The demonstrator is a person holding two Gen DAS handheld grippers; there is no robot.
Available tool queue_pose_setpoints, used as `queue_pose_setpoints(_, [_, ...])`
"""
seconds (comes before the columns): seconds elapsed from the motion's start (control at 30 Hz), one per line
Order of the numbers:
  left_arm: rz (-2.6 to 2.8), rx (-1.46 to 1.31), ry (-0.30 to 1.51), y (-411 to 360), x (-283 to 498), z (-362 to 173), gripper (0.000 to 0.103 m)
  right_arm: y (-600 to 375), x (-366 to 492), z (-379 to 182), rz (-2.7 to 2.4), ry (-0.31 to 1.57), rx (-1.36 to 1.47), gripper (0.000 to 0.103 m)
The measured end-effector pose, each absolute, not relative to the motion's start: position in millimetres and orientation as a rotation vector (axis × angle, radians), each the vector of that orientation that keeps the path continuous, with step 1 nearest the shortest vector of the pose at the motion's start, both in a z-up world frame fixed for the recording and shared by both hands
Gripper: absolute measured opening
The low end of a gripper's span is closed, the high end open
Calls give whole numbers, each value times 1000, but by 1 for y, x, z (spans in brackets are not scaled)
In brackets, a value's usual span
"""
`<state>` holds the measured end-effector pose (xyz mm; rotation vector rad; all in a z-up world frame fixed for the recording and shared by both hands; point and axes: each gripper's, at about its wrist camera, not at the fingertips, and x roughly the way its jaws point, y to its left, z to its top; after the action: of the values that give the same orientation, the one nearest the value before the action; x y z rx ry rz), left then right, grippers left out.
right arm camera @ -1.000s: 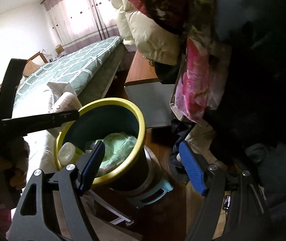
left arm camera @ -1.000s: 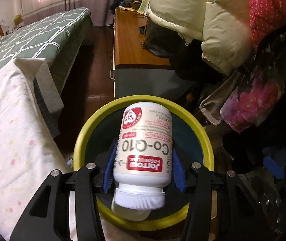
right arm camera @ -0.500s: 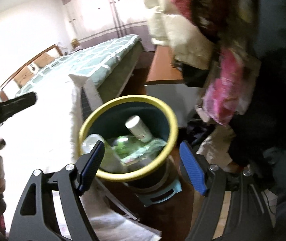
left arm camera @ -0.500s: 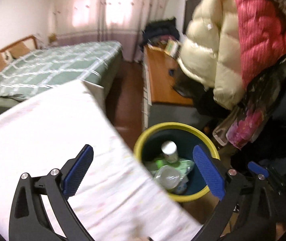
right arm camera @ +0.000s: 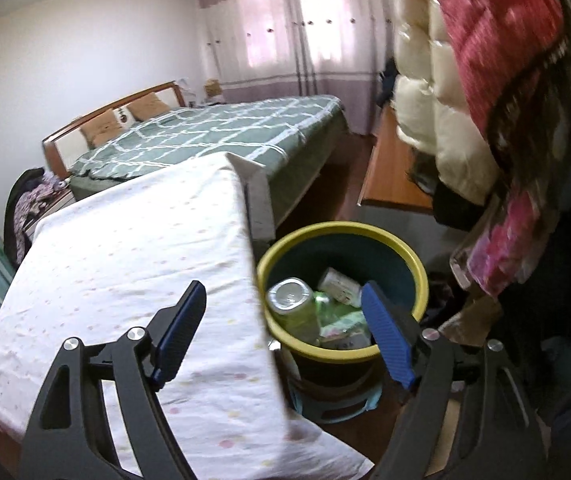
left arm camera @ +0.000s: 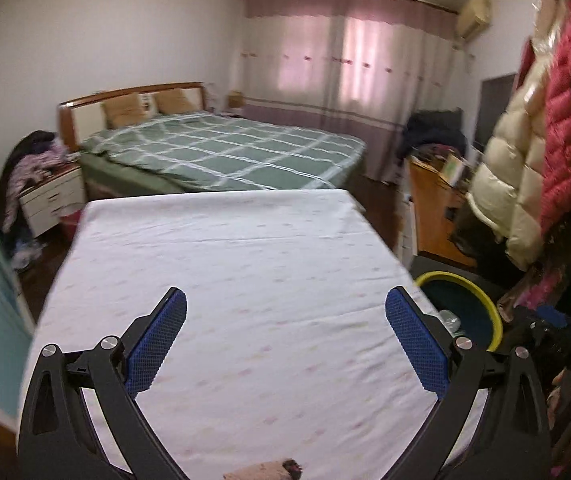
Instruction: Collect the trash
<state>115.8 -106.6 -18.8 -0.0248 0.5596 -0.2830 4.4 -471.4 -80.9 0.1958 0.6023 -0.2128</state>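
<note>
Above the white-clothed table (left arm camera: 245,264) — both claws, left claw (left arm camera: 285,344) and right claw (right arm camera: 285,332), spread, empty.

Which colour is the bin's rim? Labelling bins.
Yellow, on the trash bin; clearest in the right wrist view.

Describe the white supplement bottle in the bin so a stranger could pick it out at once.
Start at the cloth-covered table; off its right edge stands a dark trash bin with a yellow rim. Inside, the white supplement bottle lies tilted toward the far wall, above the crumpled green wrapper. Its opaque white body with a printed label sets it apart from the clear, round-bottomed plastic bottle to its left.
</note>
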Motion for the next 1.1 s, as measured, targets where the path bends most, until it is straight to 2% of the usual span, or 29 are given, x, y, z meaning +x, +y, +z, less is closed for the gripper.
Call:
queue_pose_setpoints(0.27, [-146, -89, 488, -25, 63, -15, 98, -447, -11, -67, -193, 558, 159, 76])
queue_pose_setpoints(0.43, [-129, -105, 476, -1, 47, -16, 98, -434, -17, -59, -189, 541, 137, 76])
queue_pose_setpoints(1.1, [-131, -117, 496, -12, 48, -22, 98, -424, -16, -55, -165, 529, 124, 77])
